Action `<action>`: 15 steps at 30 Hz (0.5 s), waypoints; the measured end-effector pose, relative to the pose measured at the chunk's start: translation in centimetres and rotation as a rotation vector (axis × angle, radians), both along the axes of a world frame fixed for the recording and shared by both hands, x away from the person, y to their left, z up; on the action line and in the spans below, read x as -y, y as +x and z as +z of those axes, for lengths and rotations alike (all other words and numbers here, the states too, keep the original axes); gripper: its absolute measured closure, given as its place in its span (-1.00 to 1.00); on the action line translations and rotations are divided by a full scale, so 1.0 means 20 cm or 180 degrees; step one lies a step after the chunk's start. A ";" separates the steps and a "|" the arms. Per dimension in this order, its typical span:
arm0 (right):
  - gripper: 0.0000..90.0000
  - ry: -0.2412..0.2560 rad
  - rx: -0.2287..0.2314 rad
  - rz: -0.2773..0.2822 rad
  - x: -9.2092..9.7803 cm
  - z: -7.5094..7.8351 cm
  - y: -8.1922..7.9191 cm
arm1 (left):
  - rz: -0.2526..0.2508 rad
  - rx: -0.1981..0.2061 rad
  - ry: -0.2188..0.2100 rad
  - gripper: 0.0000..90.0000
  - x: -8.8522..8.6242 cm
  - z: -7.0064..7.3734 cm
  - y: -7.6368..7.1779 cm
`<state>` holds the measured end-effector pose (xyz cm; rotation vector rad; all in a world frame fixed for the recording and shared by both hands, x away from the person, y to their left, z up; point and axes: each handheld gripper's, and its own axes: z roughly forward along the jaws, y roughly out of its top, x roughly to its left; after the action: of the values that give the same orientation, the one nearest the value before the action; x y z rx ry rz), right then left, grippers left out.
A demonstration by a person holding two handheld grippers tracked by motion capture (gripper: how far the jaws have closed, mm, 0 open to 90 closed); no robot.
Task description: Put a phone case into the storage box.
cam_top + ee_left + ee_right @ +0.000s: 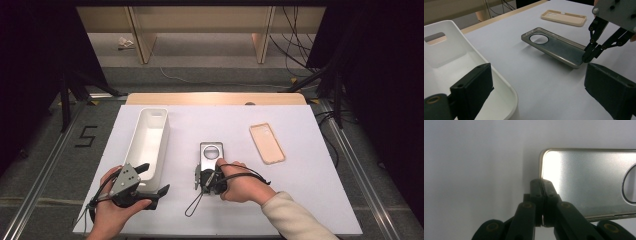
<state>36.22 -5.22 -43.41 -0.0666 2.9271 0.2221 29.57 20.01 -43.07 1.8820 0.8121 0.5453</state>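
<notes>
A grey phone case [211, 151] with a round camera hole lies at the table's middle. My right gripper [203, 176] is shut on the edge of its near end. In the right gripper view the jaws [541, 187] pinch the case's rim [584, 182] at a corner. From the left gripper view, the case [556, 47] looks slightly raised, with a shadow under it, and the right gripper [587, 56] clamps its end. My left gripper [152, 180] is open and holds nothing, one jaw over the near end of a white bin [163, 145]. Its own view shows the gap [539, 92] between its jaws.
A beige phone case [267, 143] lies flat at the right of the white tabletop, also in the left gripper view [564, 17]. The long white bin's rim [507, 86] curves by the left jaw, and nothing lies in the visible part of the bin. A wooden strip [215, 98] borders the table's far edge.
</notes>
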 end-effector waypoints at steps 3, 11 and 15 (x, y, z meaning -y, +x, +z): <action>0.98 0.0043 0.0081 -0.0005 0.01 0.01 0.00 | 0.0003 0.0000 -0.0005 -0.83 0.00 0.00 0.00; 0.98 0.0173 0.0219 -0.0005 0.07 0.01 -0.01 | -0.0001 -0.0001 -0.0005 -0.82 0.00 0.00 0.00; 0.99 0.0294 0.0302 -0.0002 0.10 0.03 -0.01 | -0.0005 -0.0004 -0.0008 -0.81 0.00 0.00 0.00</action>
<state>36.11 -7.24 -42.83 -0.0605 2.8184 0.3439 29.56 19.94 -43.08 1.8807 0.8118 0.5421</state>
